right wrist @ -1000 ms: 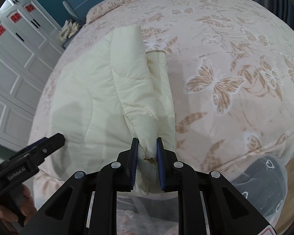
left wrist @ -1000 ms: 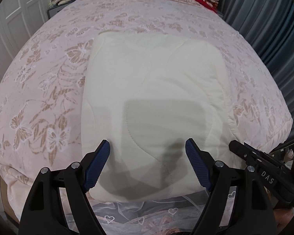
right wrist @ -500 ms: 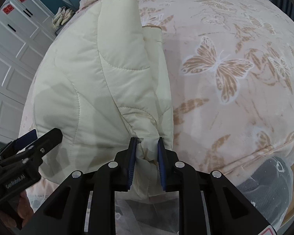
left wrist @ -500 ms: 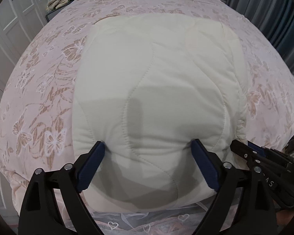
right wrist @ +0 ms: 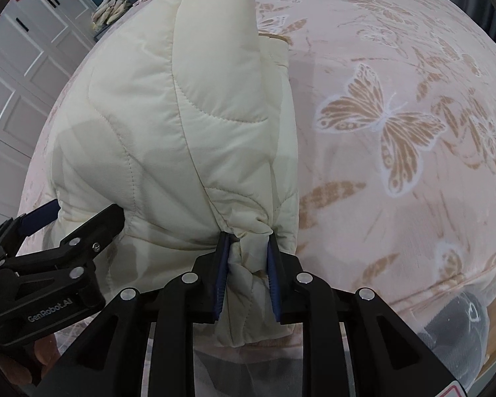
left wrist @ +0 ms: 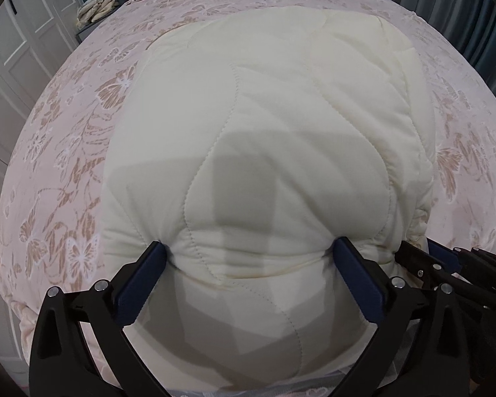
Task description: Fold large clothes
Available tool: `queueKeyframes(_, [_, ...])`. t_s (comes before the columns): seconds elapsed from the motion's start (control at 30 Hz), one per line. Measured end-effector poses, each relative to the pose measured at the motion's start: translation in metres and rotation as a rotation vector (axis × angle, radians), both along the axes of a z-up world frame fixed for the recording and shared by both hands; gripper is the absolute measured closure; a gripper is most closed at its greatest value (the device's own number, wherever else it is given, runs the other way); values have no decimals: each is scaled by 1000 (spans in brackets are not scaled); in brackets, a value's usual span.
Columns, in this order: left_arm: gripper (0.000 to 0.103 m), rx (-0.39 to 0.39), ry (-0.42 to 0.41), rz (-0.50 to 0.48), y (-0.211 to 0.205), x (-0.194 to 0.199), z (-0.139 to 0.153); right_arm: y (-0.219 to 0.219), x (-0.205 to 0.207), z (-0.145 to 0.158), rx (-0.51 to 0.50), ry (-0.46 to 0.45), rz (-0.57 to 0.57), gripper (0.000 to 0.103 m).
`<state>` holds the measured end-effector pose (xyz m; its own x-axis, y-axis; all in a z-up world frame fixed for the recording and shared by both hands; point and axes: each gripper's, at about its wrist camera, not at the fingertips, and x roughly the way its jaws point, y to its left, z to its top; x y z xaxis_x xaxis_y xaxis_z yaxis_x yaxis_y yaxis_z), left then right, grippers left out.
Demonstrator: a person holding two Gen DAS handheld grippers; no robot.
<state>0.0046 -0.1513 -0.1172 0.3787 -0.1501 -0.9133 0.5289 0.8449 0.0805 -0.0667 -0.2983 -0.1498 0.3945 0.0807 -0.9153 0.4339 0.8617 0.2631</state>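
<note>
**Both grippers at the jacket's near edge**

The right gripper (right wrist: 246,254) is clamped on a bunched corner of the cream quilted jacket (left wrist: 274,139) at its near hem. Just beside it, the left gripper (left wrist: 248,264) stands with jaws wide apart, its pads pressed against the jacket's near fold. The jacket lies on the butterfly-print bedspread (left wrist: 66,152). Beyond the jacket stands a white wardrobe (right wrist: 26,76).

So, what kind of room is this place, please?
Most likely a bedroom. A cream quilted padded garment lies on a wide bed under a pink bedspread with tan butterfly print, white panelled wardrobe doors stand to the left, and grey-blue curtains hang on the right.
</note>
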Motion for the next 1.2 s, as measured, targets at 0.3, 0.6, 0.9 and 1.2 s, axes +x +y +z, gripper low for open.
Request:
queueKeyframes(0.3, [5,-7,-24,-6,-3,-1,-2,4,1,0,-16,4,0,84])
queueKeyframes(0.6, [7,-192,42,46,37,18,43,-5,-22,52,47,-41,-52,66])
queueKeyframes(0.9, [7,-281,5,183,67,82,91,-23,17,129,51,-194,-113,59])
queueKeyframes(1.2, [7,-292,128,236,58,116,61,-28,83,72,94,-60,-164,89])
